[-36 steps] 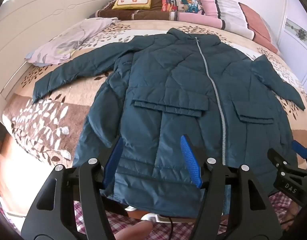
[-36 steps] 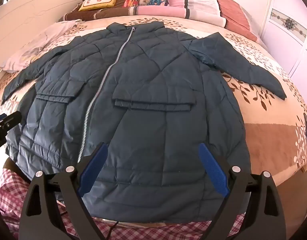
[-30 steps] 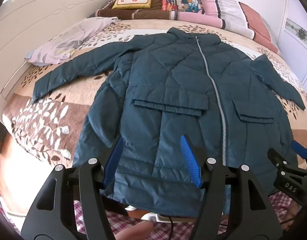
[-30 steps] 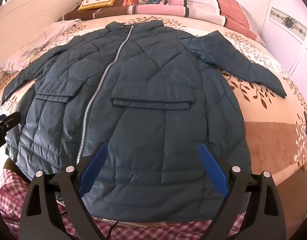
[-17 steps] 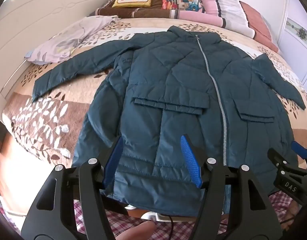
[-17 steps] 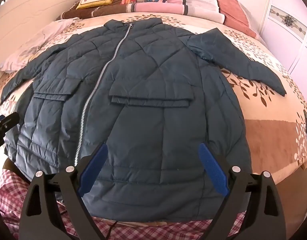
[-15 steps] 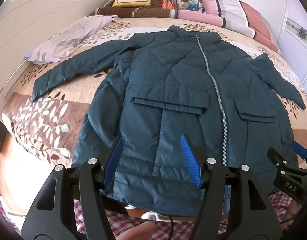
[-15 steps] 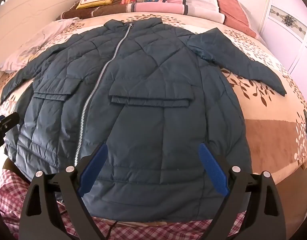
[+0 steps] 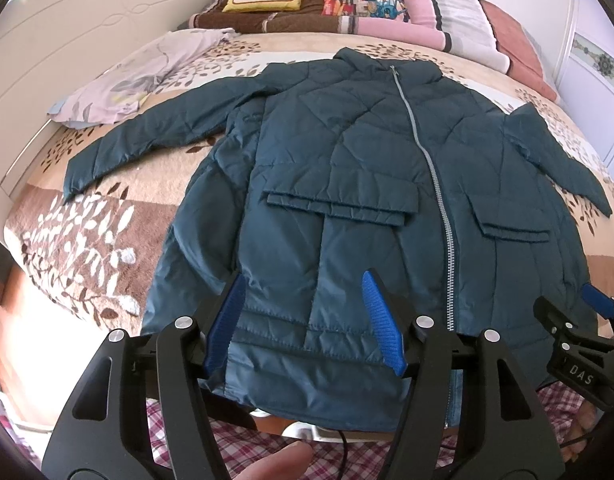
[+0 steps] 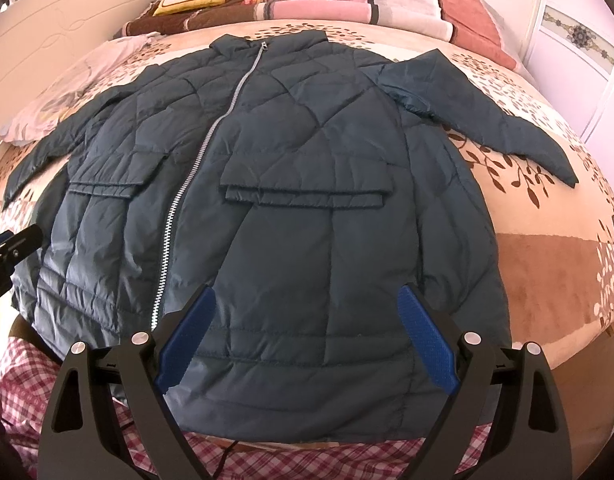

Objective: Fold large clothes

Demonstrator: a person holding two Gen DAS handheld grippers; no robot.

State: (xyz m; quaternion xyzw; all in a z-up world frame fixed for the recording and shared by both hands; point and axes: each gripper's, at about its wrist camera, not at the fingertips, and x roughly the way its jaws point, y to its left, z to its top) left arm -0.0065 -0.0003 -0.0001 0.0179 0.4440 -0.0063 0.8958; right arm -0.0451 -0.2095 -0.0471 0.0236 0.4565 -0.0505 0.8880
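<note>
Lying flat and face up on the bed (image 9: 87,240), zipped to the collar: dark teal quilted coat (image 9: 347,168), diamond stitching over chest and shoulders, straight horizontal quilting near the hem. Silver zip (image 9: 435,184) running from collar to hem, slightly off the middle line in both views. Two flapped pockets at waist height, one each side of the zip. Sleeves spread outward over the leaf-patterned bedspread (image 10: 547,264), one toward the white headboard side, the other angled toward the wardrobe side with its cuff on the cover. Hem draped a little past the near edge of the mattress, hanging over red-and-white checked fabric (image 10: 267,460) below. Crumpled pale lilac cloth (image 9: 139,80) beside the far sleeve, not touching the coat as far as can be seen. Cushions and folded blankets (image 9: 347,4) stacked along the far end, well clear of the collar.

Hovering above the hem, left gripper (image 9: 303,324): blue pads set moderately apart, nothing between them, no contact with the fabric that can be made out. Poised above the other half of the hem, right gripper (image 10: 307,340): blue pads spread wider, likewise empty, coat visible in the gap but not pinched. Showing at the edge of each view: tip of the opposite gripper, level with the hem. Visible at the bottom of the left view: a fingertip (image 9: 283,460) under the handle.
</note>
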